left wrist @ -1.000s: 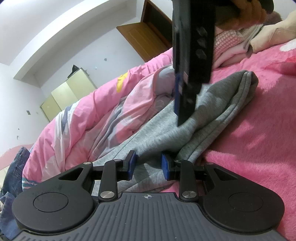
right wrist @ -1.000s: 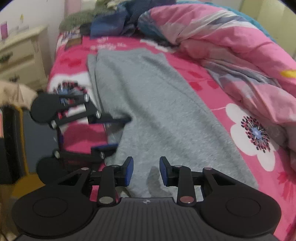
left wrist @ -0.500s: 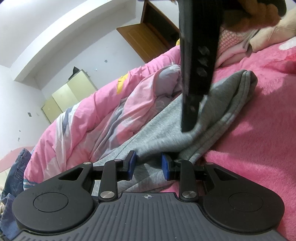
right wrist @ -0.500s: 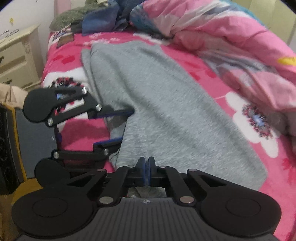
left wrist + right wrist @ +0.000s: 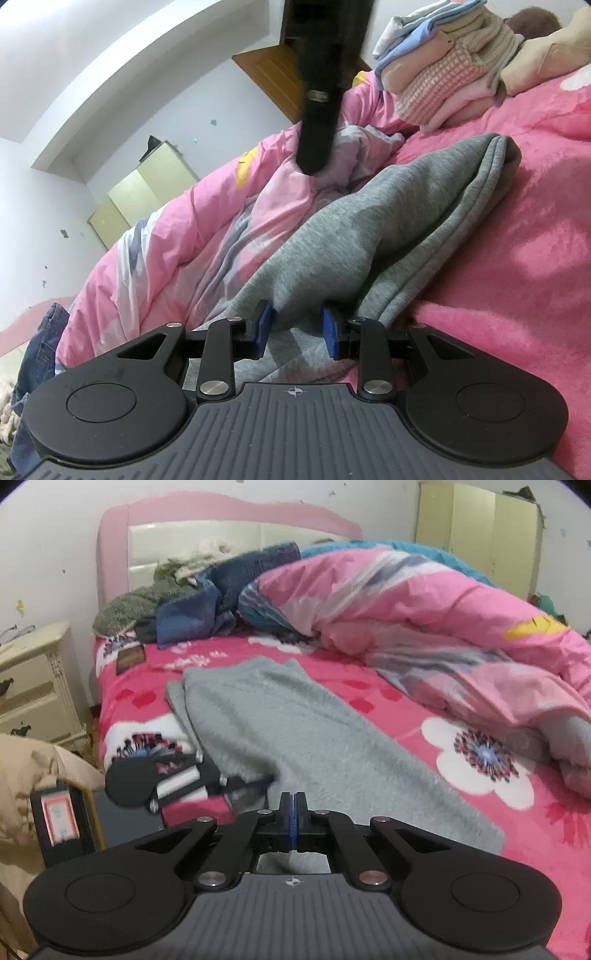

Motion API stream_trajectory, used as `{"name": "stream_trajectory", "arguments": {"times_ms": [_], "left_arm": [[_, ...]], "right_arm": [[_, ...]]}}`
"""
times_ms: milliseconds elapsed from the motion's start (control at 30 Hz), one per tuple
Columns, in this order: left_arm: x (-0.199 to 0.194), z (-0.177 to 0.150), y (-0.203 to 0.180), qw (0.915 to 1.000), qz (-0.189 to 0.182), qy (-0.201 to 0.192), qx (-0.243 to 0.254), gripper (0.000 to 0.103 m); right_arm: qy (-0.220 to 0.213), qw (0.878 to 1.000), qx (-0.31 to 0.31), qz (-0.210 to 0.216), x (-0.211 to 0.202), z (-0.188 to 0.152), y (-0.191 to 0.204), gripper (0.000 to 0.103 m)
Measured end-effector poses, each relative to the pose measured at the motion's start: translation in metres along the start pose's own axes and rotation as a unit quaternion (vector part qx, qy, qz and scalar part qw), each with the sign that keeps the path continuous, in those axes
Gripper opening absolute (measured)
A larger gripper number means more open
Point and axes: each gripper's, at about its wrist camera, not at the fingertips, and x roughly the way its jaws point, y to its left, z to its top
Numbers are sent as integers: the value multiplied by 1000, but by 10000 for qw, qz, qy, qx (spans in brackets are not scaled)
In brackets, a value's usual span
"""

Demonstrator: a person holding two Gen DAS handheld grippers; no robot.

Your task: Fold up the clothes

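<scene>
Here, a bed covered by a pink flowered blanket [image 5: 461,812] is seen ahead of both jaws. The grey garment [image 5: 295,738] is spread on it; its near edge is pinched by the right gripper [image 5: 292,812], pads pressed together. The left gripper [image 5: 297,328] is held apart around a raised fold. Beyond lie a rumpled pink quilt [image 5: 424,620], a pink headboard [image 5: 229,513], a cream nightstand [image 5: 33,686] and folded clothes [image 5: 447,66].

Right tool [image 5: 317,110] blurred, top cut off; left tool [image 5: 177,779] motion-blurred; grey garment [image 5: 295,746] near edge hidden behind tool body.
</scene>
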Motion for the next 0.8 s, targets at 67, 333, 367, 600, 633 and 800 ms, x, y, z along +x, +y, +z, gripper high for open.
{"name": "stream_trajectory", "arguments": {"times_ms": [67,333,367,600,633,800], "left_arm": [[1,1,0,10000,9,40,-8,30],[-2,-2,2,10000,-11,12,21,30],[-3,-2,4,10000,-36,-4,12,30],[-20,-9,35,9985,-343,-41,-433,37],[-22,-11,41,9979,-388,-55,-518,37],[-31,-13,68,9941,-576,-281,-873,40]], "right_arm": [[48,9999,103,55,1,-7,3,0],[82,9949,987,-163,28,-42,17,0],[-11,9921,1229,-264,32,-45,14,0],[-401,9729,2167,-705,25,-59,5,1],[-422,9733,2149,-690,20,-60,8,1],[-605,9776,1991,-327,11,-58,37,2]]}}
